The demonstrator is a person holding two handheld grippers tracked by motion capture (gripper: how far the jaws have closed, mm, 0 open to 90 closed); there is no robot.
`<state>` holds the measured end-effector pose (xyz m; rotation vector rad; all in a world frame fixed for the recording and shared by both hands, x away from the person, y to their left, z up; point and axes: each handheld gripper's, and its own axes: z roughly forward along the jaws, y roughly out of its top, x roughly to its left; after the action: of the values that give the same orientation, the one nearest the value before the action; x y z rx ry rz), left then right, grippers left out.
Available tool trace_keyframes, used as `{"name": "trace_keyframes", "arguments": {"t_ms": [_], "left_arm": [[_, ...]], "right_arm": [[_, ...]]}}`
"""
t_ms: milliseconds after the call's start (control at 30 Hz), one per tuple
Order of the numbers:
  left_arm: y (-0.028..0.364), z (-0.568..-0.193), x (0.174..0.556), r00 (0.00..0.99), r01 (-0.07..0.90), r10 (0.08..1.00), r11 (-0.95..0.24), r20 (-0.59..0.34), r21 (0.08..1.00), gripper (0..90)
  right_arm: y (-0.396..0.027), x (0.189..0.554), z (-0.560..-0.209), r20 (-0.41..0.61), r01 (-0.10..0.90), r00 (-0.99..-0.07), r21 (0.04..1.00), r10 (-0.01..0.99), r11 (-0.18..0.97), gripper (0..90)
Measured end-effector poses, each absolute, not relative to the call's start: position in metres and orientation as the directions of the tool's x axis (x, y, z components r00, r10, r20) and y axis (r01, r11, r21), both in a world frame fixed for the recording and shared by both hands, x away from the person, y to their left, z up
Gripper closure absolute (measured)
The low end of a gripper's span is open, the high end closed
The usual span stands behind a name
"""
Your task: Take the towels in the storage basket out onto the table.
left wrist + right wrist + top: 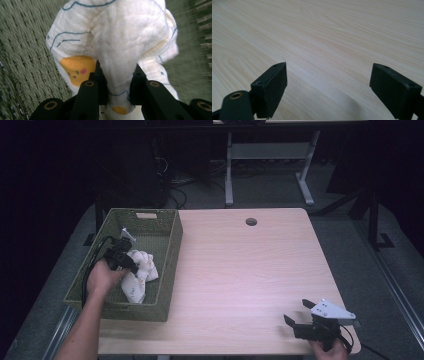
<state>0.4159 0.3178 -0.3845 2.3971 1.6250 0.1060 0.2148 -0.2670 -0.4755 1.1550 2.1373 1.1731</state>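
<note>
A light wooden table (240, 270) seen from above, with the person's two forearms entering from the near edge. Nearest, at about five o'clock on the tabletop, the right gripper (299, 312) rests low near the front right corner; its two black jaws stand wide apart with only bare wood grain between them, so it seems parked out of the way while the other hand works. At about nine o'clock, a green woven basket (167, 265) sits on the table's left side, overhanging the left edge. Inside it, the left gripper (131, 265) reaches in from the near side, its jaws pinched tight on a gathered fold of a white cloth (140, 275). In the left gripper view the cloth (112, 42) is soft and quilted, printed with thin blue lines and orange-yellow shapes with small faces, and it bunches upward from the grip above the basket's weave, which suggests it is being lifted out by that fold. Farther off, at twelve o'clock, a round cable hole (251, 222) pierces the table near its far edge. Counted: one table, one basket, one cloth, two grippers, one cable hole.
</note>
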Motion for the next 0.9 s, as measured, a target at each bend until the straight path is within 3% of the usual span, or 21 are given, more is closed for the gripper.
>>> {"name": "trace_keyframes", "arguments": {"t_ms": [233, 567, 700, 900], "left_arm": [[0.331, -0.360, 0.398, 0.409, 0.873, 0.890, -0.316, -0.204, 0.372, 73.4], [0.347, -0.347, 0.390, 0.415, 0.862, 0.841, -0.240, -0.349, 0.446, 73.3], [0.349, -0.345, 0.390, 0.411, 0.864, 0.847, -0.243, -0.338, 0.441, 73.2], [0.354, -0.342, 0.390, 0.403, 0.866, 0.826, -0.204, -0.395, 0.456, 73.1]], "right_arm": [[-0.266, 0.214, -0.474, 0.007, 0.453, -0.555, 0.841, 0.832, 0.295, 14.0], [-0.266, 0.214, -0.473, 0.006, 0.450, -0.554, 0.843, 0.833, 0.293, 14.0], [-0.267, 0.214, -0.474, 0.006, 0.453, -0.552, 0.842, 0.834, 0.294, 14.0], [-0.268, 0.214, -0.474, 0.008, 0.451, -0.550, 0.844, 0.835, 0.289, 14.0]]}}
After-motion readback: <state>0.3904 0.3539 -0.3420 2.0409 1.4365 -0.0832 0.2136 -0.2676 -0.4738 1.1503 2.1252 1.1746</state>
